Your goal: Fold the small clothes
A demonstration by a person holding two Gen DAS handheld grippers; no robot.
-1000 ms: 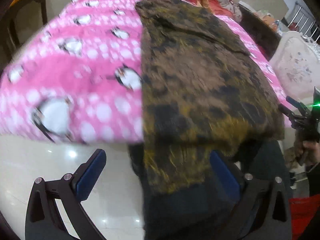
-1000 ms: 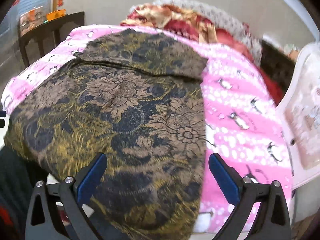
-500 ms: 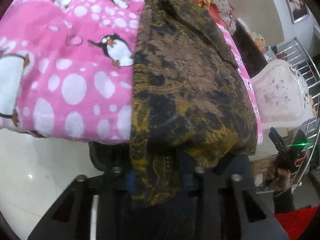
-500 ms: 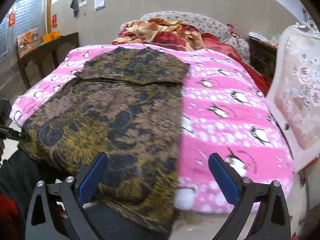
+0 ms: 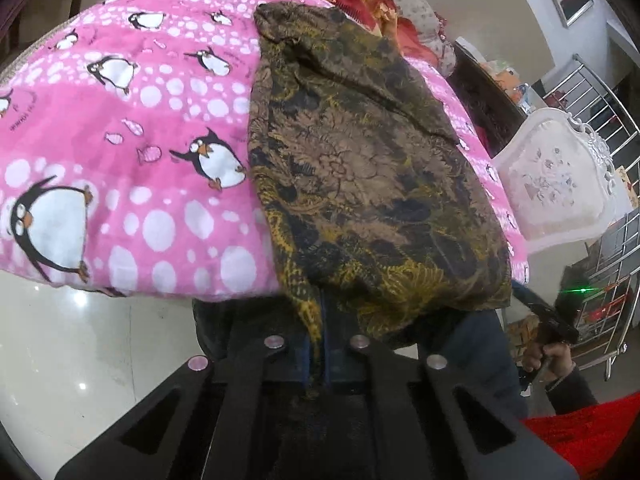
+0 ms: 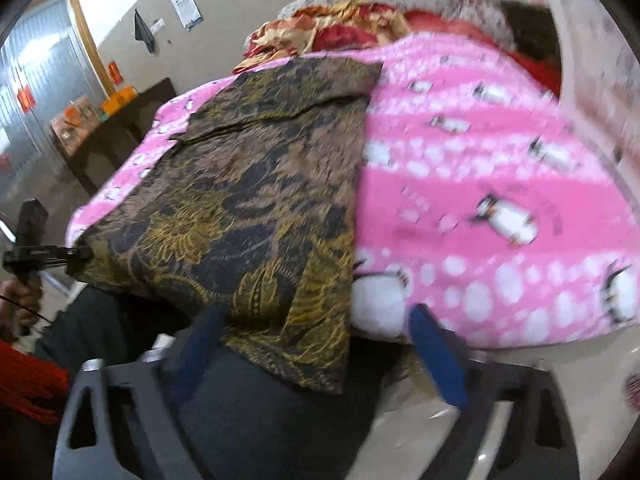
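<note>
My left jaws (image 5: 316,344) pinch the brown patterned garment (image 5: 360,184) at its hem, bottom centre of the frame. My right jaws (image 6: 316,344), just closing, straddle the other corner without pressing it. Garment lies flat on the bed (image 5: 120,128); folding is barely begun.

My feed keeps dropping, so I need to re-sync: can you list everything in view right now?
patterned garment: one, brown, gold and black, flat on the blanket, near edge hanging off the bed
penguin blanket: one, pink and white, covering the bed
crumpled bedding: red and gold heap, far end of the bed
padded chair: one, white, beside the bed
dark table: one, by the wall, orange items on top
floor: pale, glossy
left hand-held gripper: black, shut on the garment's near corner
right hand-held gripper: black with blue pads, jaws just closing around the other near corner, not yet pressing
</note>
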